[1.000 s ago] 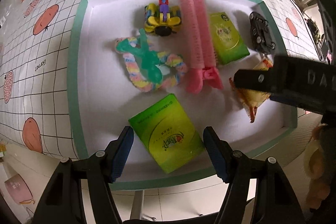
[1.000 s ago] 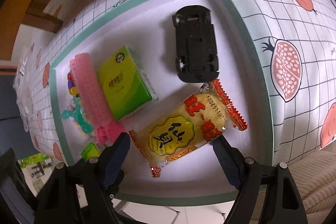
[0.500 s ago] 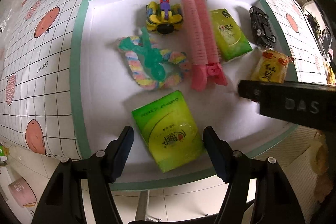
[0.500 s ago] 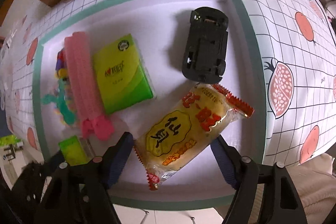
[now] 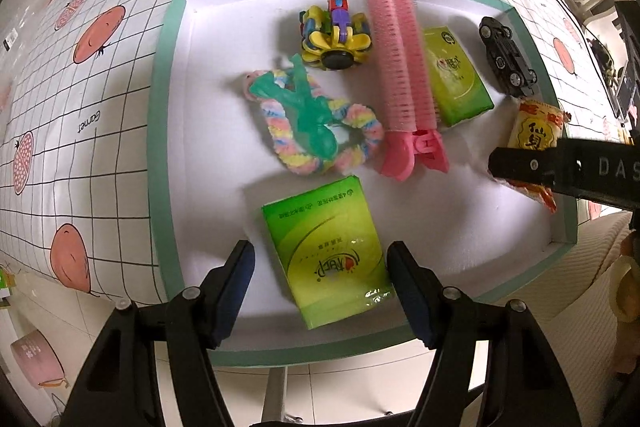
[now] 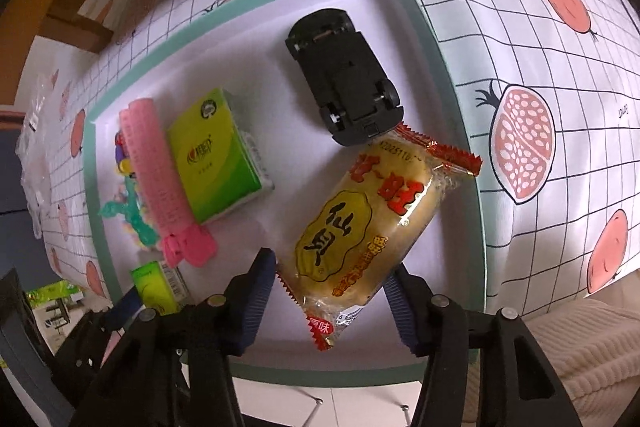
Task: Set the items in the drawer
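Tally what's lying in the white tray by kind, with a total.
Green tissue packs: 2
Toy vehicles: 2, black car, yellow one
Pink hair clip: 1
Pastel fuzzy ring: 1
Green figure: 1
Snack packet: 1
Total: 8

Your snack pack is glossy crinkly film; tissue packs shiny plastic wrap. Toy car matt black plastic, hair clip ribbed pink plastic, scrunchie fuzzy cloth, drawer matt card.
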`<act>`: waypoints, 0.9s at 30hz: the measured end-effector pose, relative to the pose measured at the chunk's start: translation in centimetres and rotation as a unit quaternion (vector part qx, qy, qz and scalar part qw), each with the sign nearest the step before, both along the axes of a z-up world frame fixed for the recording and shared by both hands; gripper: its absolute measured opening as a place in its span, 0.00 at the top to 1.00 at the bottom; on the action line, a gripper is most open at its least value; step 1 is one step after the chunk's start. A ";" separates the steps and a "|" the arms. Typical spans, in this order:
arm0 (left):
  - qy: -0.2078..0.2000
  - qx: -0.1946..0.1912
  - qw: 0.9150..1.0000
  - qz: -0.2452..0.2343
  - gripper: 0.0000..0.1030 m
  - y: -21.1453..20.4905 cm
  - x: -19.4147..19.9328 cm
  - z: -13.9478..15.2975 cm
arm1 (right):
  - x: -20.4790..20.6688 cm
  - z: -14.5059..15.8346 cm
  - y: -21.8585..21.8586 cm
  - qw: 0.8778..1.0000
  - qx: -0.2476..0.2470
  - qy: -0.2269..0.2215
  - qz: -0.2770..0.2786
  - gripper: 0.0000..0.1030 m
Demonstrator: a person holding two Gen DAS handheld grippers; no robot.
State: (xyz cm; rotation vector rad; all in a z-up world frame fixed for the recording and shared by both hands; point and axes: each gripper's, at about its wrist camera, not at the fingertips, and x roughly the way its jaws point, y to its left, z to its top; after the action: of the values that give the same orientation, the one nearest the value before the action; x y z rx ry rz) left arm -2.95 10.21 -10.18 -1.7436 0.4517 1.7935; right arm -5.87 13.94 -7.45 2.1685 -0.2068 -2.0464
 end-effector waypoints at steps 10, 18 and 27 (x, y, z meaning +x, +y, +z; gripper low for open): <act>0.002 0.002 1.000 -0.006 0.32 -0.1 2.3 -0.3 | -0.4 0.4 -0.4 1.000 -0.016 0.007 -0.026 0.38; 0.010 0.003 1.000 -0.010 0.37 -1.2 4.6 -0.4 | -0.1 0.8 -1.4 0.999 0.013 0.023 -0.026 0.47; 0.022 0.007 1.000 -0.010 0.52 -1.3 7.4 -0.6 | 1.5 1.2 -1.0 0.999 -0.005 0.023 -0.037 0.65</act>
State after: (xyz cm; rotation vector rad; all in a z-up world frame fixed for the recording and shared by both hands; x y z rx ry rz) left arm 4.45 8.92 -10.81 -1.6866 0.4724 1.8194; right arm -4.41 12.93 -6.21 2.1361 -0.2935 -2.1276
